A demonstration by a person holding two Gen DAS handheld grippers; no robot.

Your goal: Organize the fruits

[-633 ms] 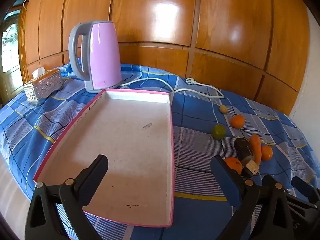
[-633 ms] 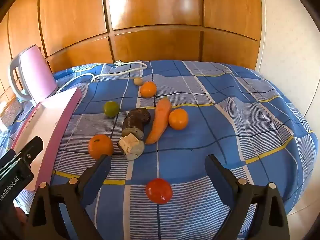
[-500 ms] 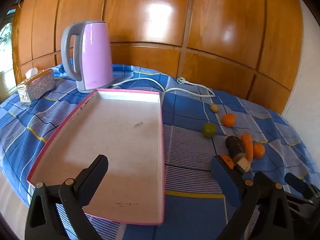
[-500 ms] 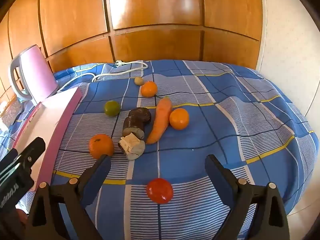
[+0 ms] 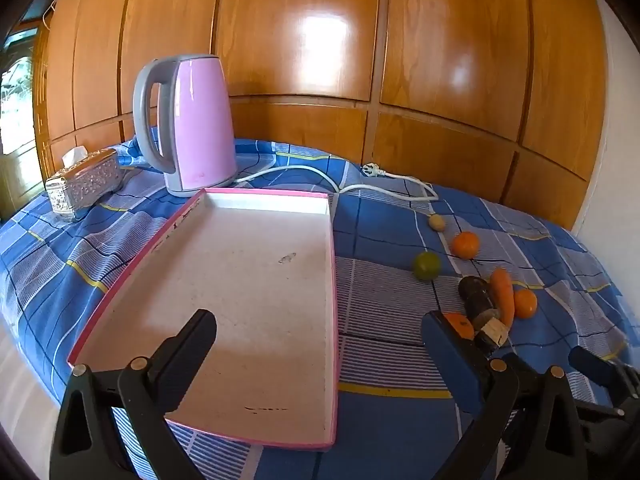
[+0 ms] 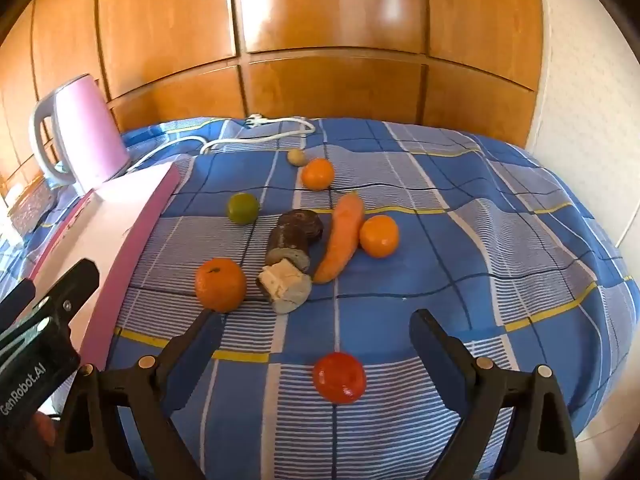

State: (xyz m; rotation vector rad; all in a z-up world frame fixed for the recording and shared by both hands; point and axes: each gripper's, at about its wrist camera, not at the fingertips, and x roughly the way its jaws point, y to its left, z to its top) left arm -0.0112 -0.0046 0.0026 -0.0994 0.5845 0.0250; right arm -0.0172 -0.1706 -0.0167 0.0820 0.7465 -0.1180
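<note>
Both grippers, left gripper [image 5: 320,336] and right gripper [image 6: 314,330], stay spread apart, fruits unmoved.

Looks like I'm at home: wood-panelled wall [image 5: 440,60], checked tablecloth [image 6: 460,208], pink kettle [image 5: 196,120], tissue box [image 5: 82,184].

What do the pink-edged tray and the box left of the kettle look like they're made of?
The tray looks like cardboard: matte white speckled floor with scuffs, thin pink walls. The box seems to be embossed silvery metal or metallised plastic; its patterned sides glint, and a tissue pokes from the top.
</note>
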